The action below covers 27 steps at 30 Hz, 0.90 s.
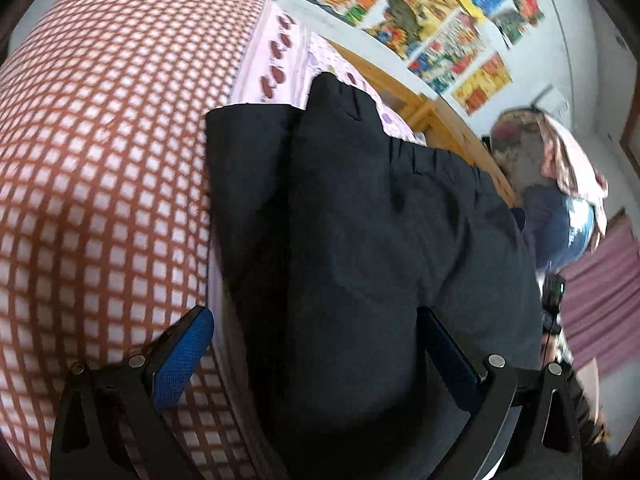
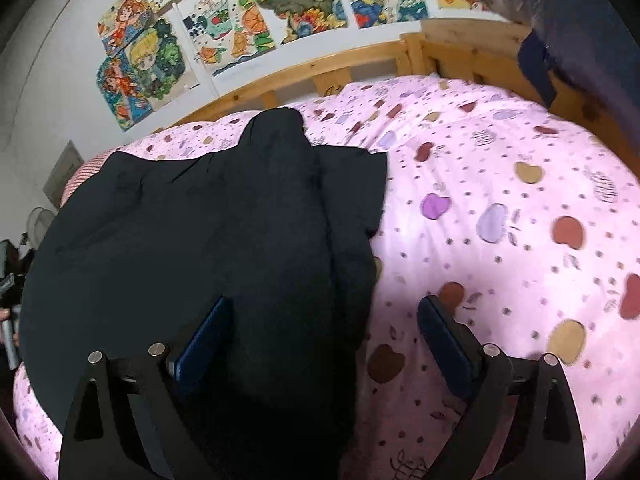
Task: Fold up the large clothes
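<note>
Two grippers point down at a bed, and both have their black fingers with blue pads spread wide. Nearest in the left wrist view, the left gripper (image 1: 316, 340) hangs over the big dark navy cloth garment (image 1: 360, 240). Its blue pads (image 1: 180, 356) stand apart, one over the checked cover and one over the dark cloth, and they pinch nothing. Nearest in the right wrist view, the right gripper (image 2: 324, 336) is spread wide too. One pad is over the dark garment (image 2: 200, 220) and the other is over the pink sheet. The cloth runs between the fingers, but the pads do not press it.

The garment lies flat on the bed and has a gathered band along one edge. In the left view it lies beside a red and white checked blanket (image 1: 100, 160). In the right view it lies on a pink bed sheet with coloured apple shapes (image 2: 500, 220). That sheet has lots of bare room to the right of the garment.

Farther off, a light wooden bed rail (image 2: 360, 64) runs along the far edge of the bed. Behind it, bright coloured drawings (image 2: 260, 12) hang on the white wall.

Only the left view shows the checked blanket well, and also a blurry pile of mixed cloth (image 1: 560, 184) past the bed's edge. Only the right view shows the wide pink sheet.
</note>
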Motion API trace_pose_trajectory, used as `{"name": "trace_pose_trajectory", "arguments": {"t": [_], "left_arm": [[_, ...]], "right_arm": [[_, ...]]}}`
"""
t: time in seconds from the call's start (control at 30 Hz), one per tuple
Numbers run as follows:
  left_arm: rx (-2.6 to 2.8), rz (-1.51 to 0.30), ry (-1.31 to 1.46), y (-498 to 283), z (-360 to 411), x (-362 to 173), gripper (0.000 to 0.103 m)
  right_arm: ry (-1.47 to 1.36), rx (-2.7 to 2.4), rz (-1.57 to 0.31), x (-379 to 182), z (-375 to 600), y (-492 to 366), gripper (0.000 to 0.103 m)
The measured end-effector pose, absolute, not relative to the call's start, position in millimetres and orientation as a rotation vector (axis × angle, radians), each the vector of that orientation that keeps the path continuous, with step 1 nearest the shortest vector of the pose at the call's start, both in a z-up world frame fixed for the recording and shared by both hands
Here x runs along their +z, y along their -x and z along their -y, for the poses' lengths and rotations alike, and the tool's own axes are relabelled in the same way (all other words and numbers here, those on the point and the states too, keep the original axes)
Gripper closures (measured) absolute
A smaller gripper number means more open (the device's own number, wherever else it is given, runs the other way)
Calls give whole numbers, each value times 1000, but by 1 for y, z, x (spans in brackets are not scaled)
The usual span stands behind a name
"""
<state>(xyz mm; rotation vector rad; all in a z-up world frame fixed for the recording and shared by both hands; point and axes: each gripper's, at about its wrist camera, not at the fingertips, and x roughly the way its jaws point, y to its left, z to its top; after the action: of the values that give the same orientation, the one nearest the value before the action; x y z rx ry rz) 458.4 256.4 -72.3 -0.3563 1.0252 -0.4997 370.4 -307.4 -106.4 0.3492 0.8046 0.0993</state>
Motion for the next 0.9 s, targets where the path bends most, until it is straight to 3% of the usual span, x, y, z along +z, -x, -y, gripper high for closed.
{"name": "trace_pose_trajectory", "arguments": {"t": [0.13,0.4,0.9], "left_arm": [[-537,-1045,381,-464,-254,-81,0],[-518,-1040,359,-465,-247,-80,0],[-566,-1070,418,-480,-239,-92,0]], "right_arm": [[-344,177,-865,-114,303,-394,1],[-435,246,-829,-145,301,-400,1],[-438,251,-761,-148,297,-392,1]]}}
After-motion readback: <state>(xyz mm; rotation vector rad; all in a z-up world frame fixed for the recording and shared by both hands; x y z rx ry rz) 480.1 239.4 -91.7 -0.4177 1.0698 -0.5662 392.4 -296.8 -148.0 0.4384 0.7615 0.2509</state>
